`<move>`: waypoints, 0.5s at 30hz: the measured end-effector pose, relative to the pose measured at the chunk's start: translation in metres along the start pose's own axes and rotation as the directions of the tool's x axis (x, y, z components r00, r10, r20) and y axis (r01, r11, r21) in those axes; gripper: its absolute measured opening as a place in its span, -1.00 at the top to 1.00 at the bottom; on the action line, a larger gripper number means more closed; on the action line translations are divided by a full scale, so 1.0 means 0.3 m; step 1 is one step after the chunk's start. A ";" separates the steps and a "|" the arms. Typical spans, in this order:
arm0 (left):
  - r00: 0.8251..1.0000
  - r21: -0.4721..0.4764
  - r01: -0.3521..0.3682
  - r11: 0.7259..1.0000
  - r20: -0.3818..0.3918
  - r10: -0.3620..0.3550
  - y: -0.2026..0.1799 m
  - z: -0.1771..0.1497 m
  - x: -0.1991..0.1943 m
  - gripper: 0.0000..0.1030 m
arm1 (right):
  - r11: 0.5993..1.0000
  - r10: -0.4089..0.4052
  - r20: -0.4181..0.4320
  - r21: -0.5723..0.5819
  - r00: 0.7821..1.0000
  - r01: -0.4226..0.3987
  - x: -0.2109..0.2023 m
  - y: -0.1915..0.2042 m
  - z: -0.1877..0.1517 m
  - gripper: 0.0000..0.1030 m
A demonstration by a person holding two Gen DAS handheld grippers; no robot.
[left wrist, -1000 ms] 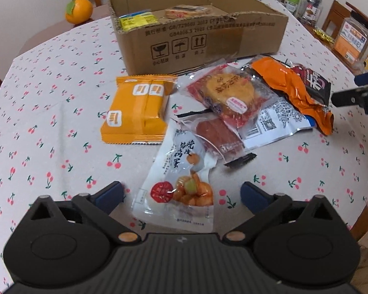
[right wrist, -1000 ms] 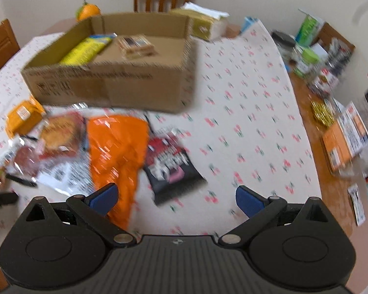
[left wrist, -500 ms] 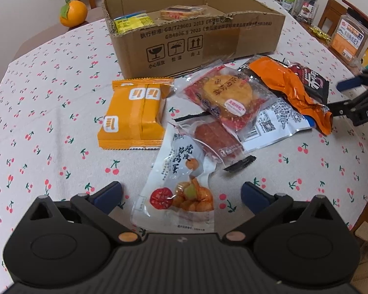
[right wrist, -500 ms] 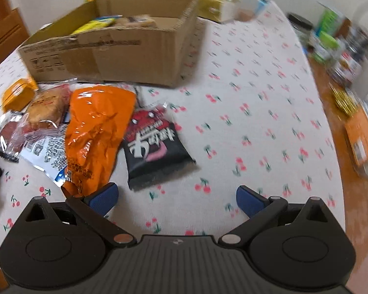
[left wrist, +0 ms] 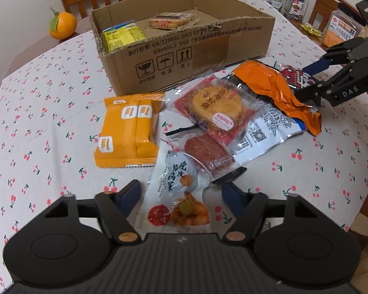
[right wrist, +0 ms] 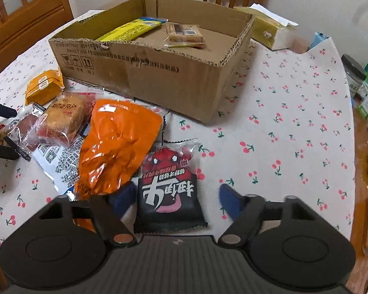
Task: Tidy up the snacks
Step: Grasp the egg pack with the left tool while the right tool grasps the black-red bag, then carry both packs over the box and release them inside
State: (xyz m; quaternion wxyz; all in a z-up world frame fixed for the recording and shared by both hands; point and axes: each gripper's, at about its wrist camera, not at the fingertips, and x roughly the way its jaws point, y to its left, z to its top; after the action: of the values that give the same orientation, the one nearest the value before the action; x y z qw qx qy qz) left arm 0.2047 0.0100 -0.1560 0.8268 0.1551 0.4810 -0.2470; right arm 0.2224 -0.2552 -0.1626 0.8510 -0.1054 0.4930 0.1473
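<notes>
**Both jaws closing on packets**

Where both sets of jaws stood fully spread a second ago, each is now narrowing around a snack. The left gripper is closing its jaws about the white packet, and the right gripper about the black packet; neither is seen pinched yet. Both packets lie flat on the worktop, near the cardboard box, so two lifts are judged imminent.
</notes>
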 end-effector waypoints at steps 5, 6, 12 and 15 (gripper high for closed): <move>1.000 0.004 0.020 1.000 0.003 -0.020 -0.002 -0.004 -0.011 0.01 | 1.000 -0.022 0.002 0.022 1.000 0.022 -0.022 0.021 -0.014 -0.08; 1.000 0.004 0.019 1.000 0.002 -0.019 -0.003 -0.007 -0.014 0.01 | 0.999 -0.029 0.003 0.034 1.000 0.029 -0.028 0.025 -0.021 -0.07; 1.000 -0.027 0.022 0.999 -0.022 -0.023 0.004 -0.048 -0.041 0.02 | 0.990 -0.068 -0.029 0.120 0.997 0.071 -0.064 0.045 -0.071 -0.07; 0.999 -0.030 0.020 0.999 -0.026 -0.021 0.007 -0.055 -0.044 -0.01 | 0.989 -0.072 -0.036 0.125 0.997 0.076 -0.079 0.066 -0.094 -0.09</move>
State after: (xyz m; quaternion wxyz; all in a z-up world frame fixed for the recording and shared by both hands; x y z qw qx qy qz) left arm 0.1884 0.0233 -0.1525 0.8200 0.1411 0.4970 -0.2462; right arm 0.1815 -0.2493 -0.1564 0.8530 -0.0717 0.5103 0.0824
